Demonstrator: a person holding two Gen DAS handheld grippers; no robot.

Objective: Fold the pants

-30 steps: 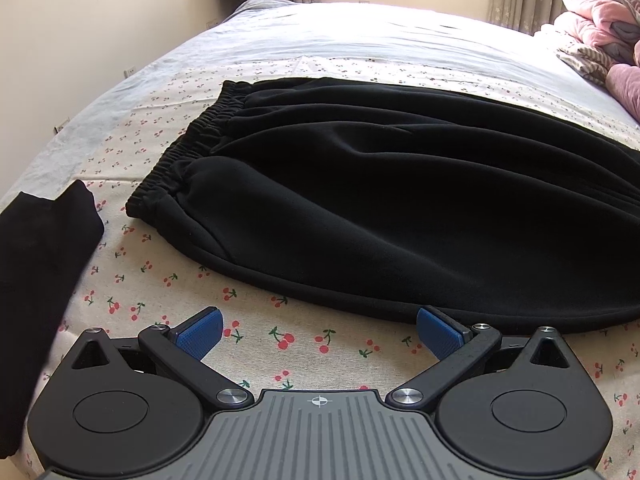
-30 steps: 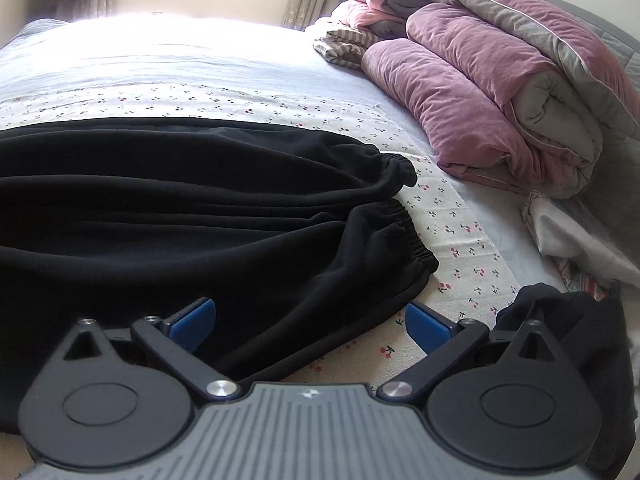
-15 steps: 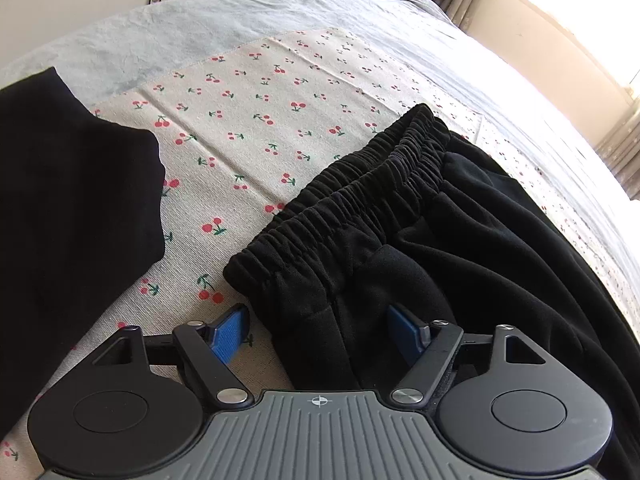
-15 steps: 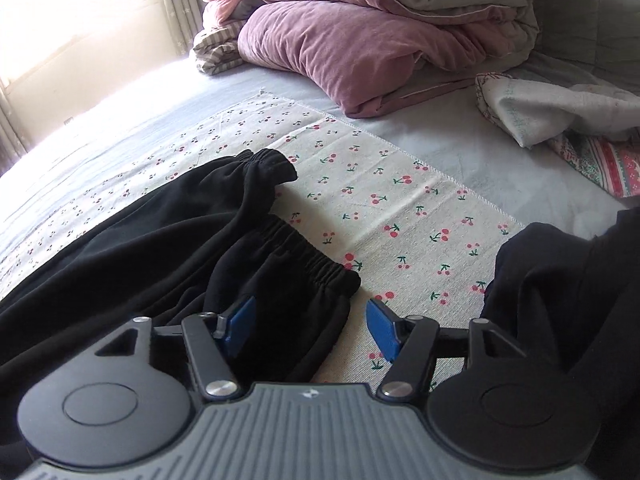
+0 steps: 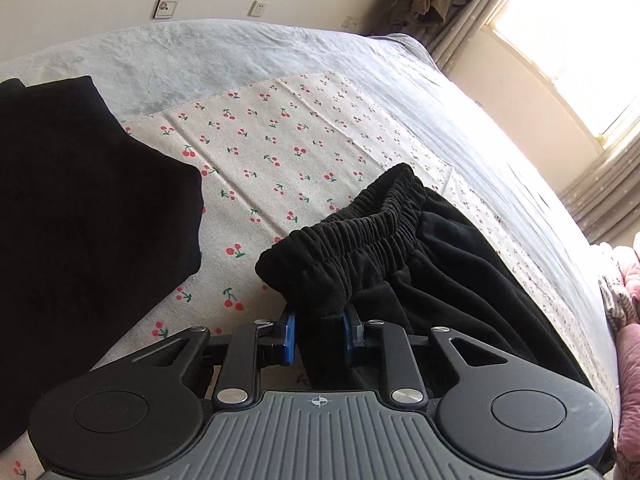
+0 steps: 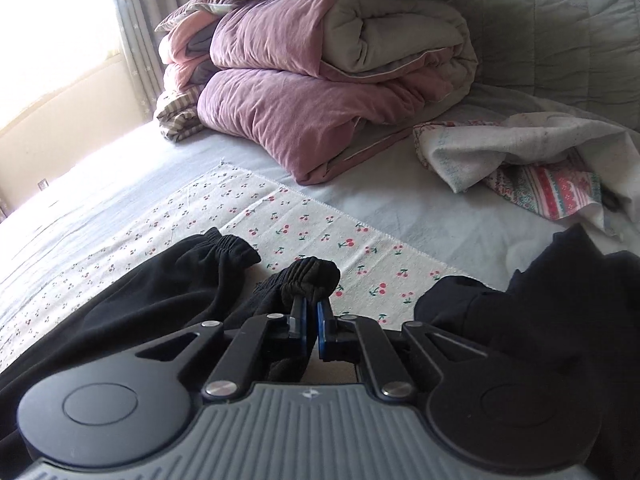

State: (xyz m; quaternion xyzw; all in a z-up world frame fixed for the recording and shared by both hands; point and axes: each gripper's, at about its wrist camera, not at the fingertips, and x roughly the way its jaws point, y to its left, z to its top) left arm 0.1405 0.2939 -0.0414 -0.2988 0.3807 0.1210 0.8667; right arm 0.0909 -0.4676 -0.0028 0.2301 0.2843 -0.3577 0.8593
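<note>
The pants (image 5: 420,280) are gripped at waistband by left gripper (image 5: 318,334) and cuff by right gripper (image 6: 310,326); no fold is completed yet.

Black pants (image 5: 432,288): one pair, lying on the cherry-print cloth (image 5: 280,148)
Elastic leg cuffs (image 6: 228,250): two in the right wrist view, side by side on the cherry-print cloth
Grippers: two, the left gripper (image 5: 319,334) and the right gripper (image 6: 311,330), each clamped on black fabric of the pants
Other dark garments: one (image 5: 80,216) left of the cherry-print cloth, one (image 6: 560,308) at its right edge
Cherry-print cloths: one
Folded quilts (image 6: 320,92): one stack beyond the cherry-print cloth, exact count unclear
Wall plates (image 5: 166,8): three on the wall beyond the cherry-print cloth
</note>
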